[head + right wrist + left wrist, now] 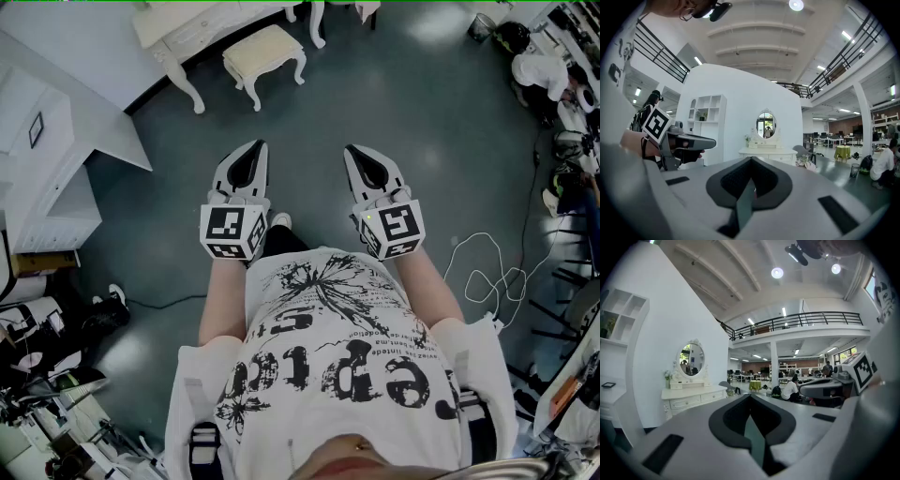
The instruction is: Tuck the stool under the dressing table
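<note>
The stool [265, 58] stands on the grey floor [412, 122] just beside the white dressing table [187, 30], out in the open rather than under it. It is well ahead of me. My left claw [254, 156] and my right claw [357, 157] hang side by side in front of my chest, far short of the stool, each clenched tight on nothing.

White T-shirt [337, 361], black graphic print
</note>
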